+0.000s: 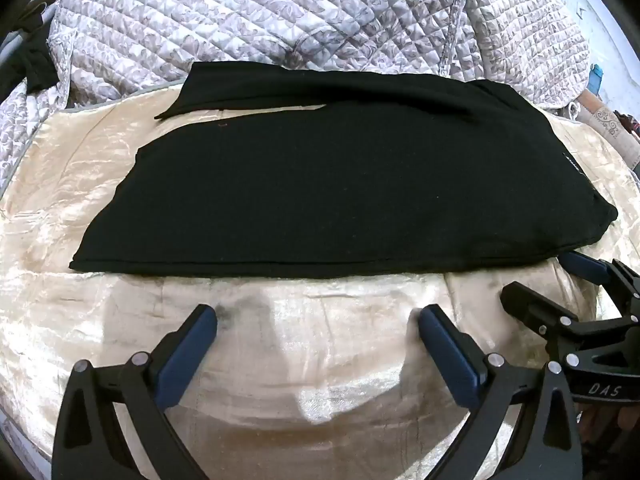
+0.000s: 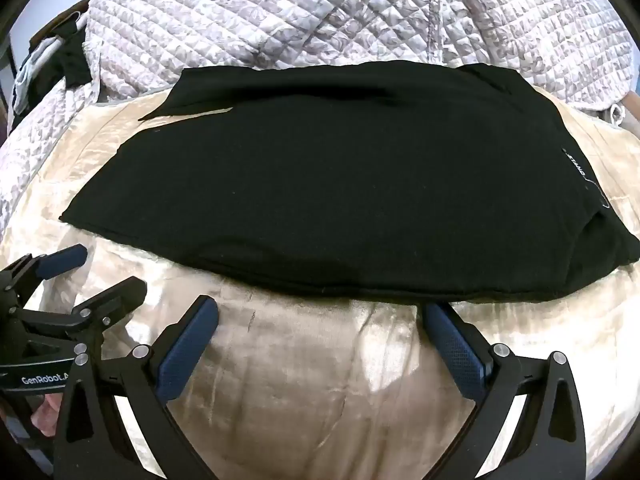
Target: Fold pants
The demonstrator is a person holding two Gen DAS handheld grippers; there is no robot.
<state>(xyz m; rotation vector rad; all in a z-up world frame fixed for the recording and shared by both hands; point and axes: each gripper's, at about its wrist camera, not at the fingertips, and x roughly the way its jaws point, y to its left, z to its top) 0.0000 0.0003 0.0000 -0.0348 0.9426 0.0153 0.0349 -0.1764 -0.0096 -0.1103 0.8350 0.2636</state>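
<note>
Black pants (image 1: 320, 184) lie flat on the cream satin sheet (image 1: 280, 360), the two legs pointing left and the waist at the right; they also show in the right wrist view (image 2: 320, 192). A small white label (image 2: 576, 168) sits near the waist. My left gripper (image 1: 318, 316) is open and empty, just short of the pants' near edge. My right gripper (image 2: 320, 308) is open and empty at the near edge, its right fingertip touching the hem. Each gripper shows in the other's view: the right one (image 1: 560, 280), the left one (image 2: 104, 268).
A quilted grey-white blanket (image 1: 280, 16) is heaped behind the pants, also in the right wrist view (image 2: 280, 12). Dark clothes (image 2: 68, 60) hang at the far left. Cream sheet (image 2: 300, 380) spreads in front of the pants.
</note>
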